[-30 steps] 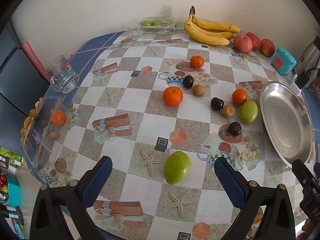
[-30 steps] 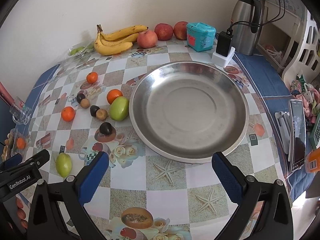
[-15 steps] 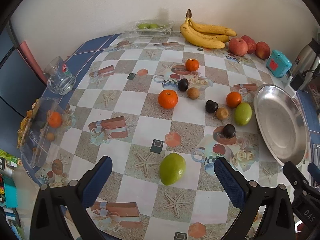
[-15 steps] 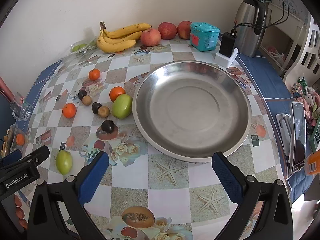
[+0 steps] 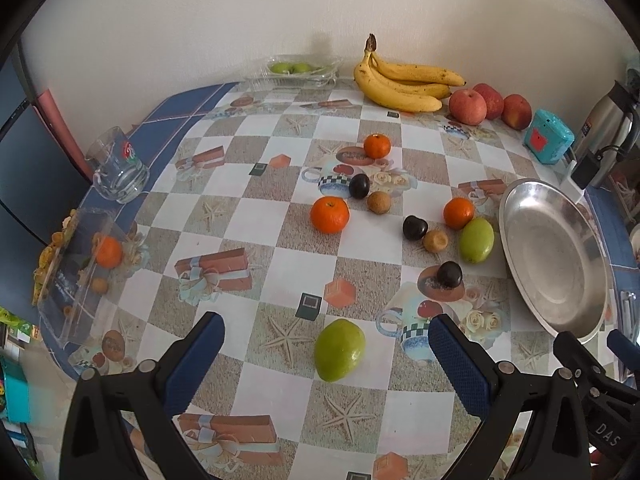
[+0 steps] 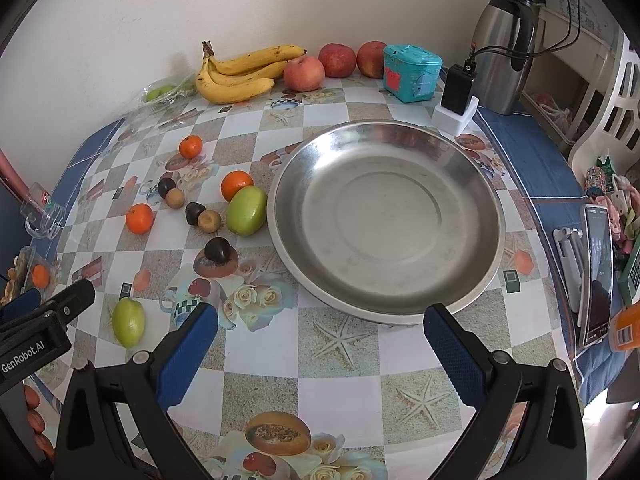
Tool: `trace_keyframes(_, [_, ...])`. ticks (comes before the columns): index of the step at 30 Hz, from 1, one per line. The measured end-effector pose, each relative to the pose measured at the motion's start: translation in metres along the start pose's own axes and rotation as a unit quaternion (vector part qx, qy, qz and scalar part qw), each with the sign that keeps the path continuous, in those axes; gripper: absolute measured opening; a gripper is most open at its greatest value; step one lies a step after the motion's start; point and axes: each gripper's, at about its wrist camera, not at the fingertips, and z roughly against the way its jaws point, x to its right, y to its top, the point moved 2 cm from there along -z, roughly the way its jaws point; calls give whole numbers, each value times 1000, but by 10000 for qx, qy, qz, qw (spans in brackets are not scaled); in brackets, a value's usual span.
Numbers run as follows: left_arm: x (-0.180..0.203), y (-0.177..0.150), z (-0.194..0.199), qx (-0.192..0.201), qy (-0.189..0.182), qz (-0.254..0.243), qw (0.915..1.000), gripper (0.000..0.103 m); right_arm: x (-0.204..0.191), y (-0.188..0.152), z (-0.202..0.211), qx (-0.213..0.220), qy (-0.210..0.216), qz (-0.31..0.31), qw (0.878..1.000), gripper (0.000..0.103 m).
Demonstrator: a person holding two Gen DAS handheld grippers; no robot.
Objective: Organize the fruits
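A green fruit point(image 5: 339, 350) lies on the patterned tablecloth just ahead of my open left gripper point(image 5: 326, 344), between the lines of its blue pads. Farther out sit oranges point(image 5: 330, 214), dark plums point(image 5: 415, 227), small brown fruits point(image 5: 435, 240) and a second green fruit point(image 5: 476, 239) beside the steel dish point(image 5: 532, 220). Bananas point(image 5: 404, 84) and red apples point(image 5: 468, 107) line the wall. My right gripper point(image 6: 320, 330) stands open near the front rim of the empty steel dish point(image 6: 472, 176). The same green fruit point(image 6: 128, 322) shows at its lower left.
A glass mug point(image 5: 118, 170) and a clear plastic box point(image 5: 76, 276) holding an orange sit at the table's left edge. A teal tin point(image 6: 412, 73), charger point(image 6: 458, 98) and steel kettle point(image 6: 504, 46) stand behind the dish. A phone point(image 6: 598, 272) lies at the right edge.
Both grippers have drawn back and risen a little, so the fruits and the dish look slightly farther off. Nothing on the table has moved.
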Motion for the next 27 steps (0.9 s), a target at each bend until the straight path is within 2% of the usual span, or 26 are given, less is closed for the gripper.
trace_keyframes(5, [-2, 1, 1, 106, 37, 36, 9999, 103, -1, 0, 0, -2, -1, 4, 10000, 103])
trace_keyframes(19, [2, -1, -8, 32, -30, -43, 10000, 103, -3, -4, -4, -42, 14, 33, 10000, 103])
trace_keyframes(22, [0, -1, -13, -21, -43, -19, 10000, 103, -2, -3, -5, -84, 20, 35, 10000, 103])
trace_keyframes(27, [-1, -2, -28, -360, -234, 39, 9991, 103, -3, -3, -10, -200, 22, 64, 9998, 103])
